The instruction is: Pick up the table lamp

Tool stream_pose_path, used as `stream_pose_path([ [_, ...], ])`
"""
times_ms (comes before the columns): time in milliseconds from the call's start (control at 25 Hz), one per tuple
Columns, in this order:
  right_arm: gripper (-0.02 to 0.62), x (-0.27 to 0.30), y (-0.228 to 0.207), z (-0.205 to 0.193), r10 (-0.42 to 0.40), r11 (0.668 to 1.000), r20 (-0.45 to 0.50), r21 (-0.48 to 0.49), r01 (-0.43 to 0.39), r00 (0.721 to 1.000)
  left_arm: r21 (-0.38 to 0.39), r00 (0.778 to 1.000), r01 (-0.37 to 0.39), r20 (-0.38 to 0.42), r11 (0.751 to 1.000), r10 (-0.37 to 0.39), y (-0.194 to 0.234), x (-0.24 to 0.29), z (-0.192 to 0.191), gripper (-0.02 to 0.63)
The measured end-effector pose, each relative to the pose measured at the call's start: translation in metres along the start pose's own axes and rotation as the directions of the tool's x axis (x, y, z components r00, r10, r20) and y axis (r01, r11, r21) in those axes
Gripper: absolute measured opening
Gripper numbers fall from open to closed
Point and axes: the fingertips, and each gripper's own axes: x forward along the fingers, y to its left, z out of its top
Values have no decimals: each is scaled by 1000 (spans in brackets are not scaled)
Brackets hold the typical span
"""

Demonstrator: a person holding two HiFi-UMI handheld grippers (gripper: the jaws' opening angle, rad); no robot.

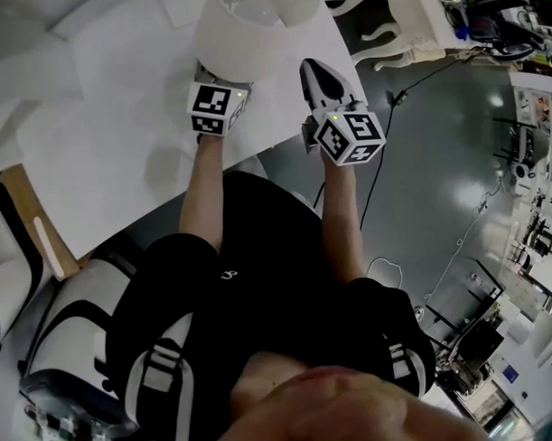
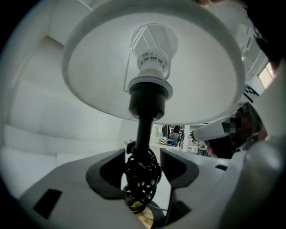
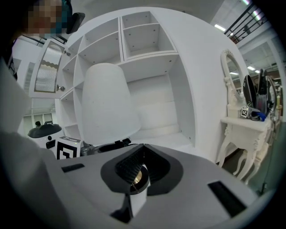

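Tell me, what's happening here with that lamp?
A person holds a gripper tool in each hand at a white table. The left gripper has its jaws open on either side of the black stem of the table lamp, not yet clamped. The right gripper, jaws shut and empty, is beside the lamp.

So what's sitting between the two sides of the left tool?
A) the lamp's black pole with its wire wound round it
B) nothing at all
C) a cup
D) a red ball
A: in the left gripper view the black pole, with the wire coiled round it, stands between the open sides of the left tool, under the white shade.
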Motion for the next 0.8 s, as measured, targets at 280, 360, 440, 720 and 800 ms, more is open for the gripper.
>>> stream_pose_path([
  [280,20,0,0,8,-1,999,-10,54,2,1000,-47,997,56,57,997,-54,-2,-6,35,196],
  [360,20,-10,5,9,-1,998,-3,62,1,1000,9,996,77,40,997,-78,-11,-11,46,190],
  [440,19,-17,7,15,2,998,6,67,-2,1000,13,996,87,14,996,-87,-17,-14,49,190],
  [720,18,-40,-5,48,-3,998,54,60,0,999,-25,992,123,8,992,-123,-42,-16,62,187],
  [800,20,-49,-8,56,2,998,60,58,-5,998,-34,993,119,19,992,-118,-50,-17,74,187],
])
